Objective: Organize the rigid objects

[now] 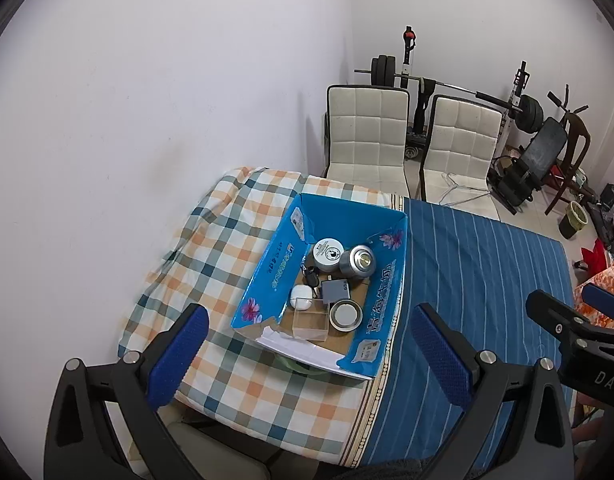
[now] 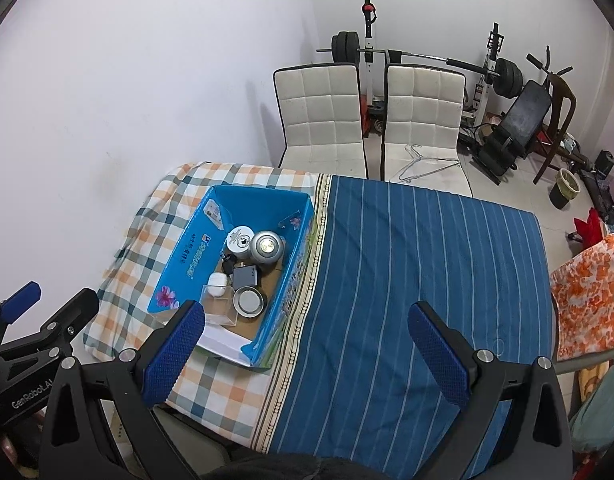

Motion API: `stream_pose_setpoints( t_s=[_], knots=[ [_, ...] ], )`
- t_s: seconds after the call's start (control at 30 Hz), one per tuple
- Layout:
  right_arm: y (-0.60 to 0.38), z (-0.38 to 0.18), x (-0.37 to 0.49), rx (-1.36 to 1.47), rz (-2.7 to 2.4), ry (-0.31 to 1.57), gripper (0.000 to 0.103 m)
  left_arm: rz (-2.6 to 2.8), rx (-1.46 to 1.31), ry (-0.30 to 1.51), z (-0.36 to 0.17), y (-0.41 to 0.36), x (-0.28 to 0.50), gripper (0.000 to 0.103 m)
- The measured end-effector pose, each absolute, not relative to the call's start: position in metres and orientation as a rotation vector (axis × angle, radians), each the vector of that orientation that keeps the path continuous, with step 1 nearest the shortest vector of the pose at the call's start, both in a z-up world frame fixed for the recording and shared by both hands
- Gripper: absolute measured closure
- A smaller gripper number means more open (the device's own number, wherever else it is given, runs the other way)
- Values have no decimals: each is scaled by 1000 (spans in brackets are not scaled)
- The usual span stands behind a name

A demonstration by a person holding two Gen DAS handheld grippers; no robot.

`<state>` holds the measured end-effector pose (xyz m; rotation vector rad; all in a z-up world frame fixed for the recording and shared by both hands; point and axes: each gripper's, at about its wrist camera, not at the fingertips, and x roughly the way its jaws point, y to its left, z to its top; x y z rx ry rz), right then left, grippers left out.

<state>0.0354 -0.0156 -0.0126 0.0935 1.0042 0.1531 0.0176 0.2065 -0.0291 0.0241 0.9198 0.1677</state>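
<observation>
An open blue cardboard box (image 1: 267,272) (image 2: 183,256) sits on the checked part of the cloth. Inside lie a white round tin (image 1: 327,254) (image 2: 239,240), a silver can (image 1: 357,261) (image 2: 267,248), a black key fob (image 1: 311,279), a grey adapter (image 1: 335,290) (image 2: 245,276), a white earbud case (image 1: 301,297) (image 2: 218,283), a clear plastic box (image 1: 309,324) (image 2: 219,306) and a metal lid (image 1: 345,315) (image 2: 249,301). My left gripper (image 1: 307,358) hangs open above the box's near end. My right gripper (image 2: 307,354) is open over the blue striped cloth, holding nothing.
The table carries a checked cloth (image 1: 211,248) and a blue striped cloth (image 2: 419,264). Two white chairs (image 2: 319,120) (image 2: 423,120) stand behind, one with a wire hanger (image 2: 421,166). Weight equipment (image 2: 503,80) fills the back corner. An orange-patterned fabric (image 2: 587,292) lies at right.
</observation>
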Motion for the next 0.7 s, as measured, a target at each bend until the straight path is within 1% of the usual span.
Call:
stream_pose_setpoints(
  t_s=[0.7],
  knots=[
    [-17,-20,39,87,158,1021,0,180,15,920,-31,210,12,0]
  ],
)
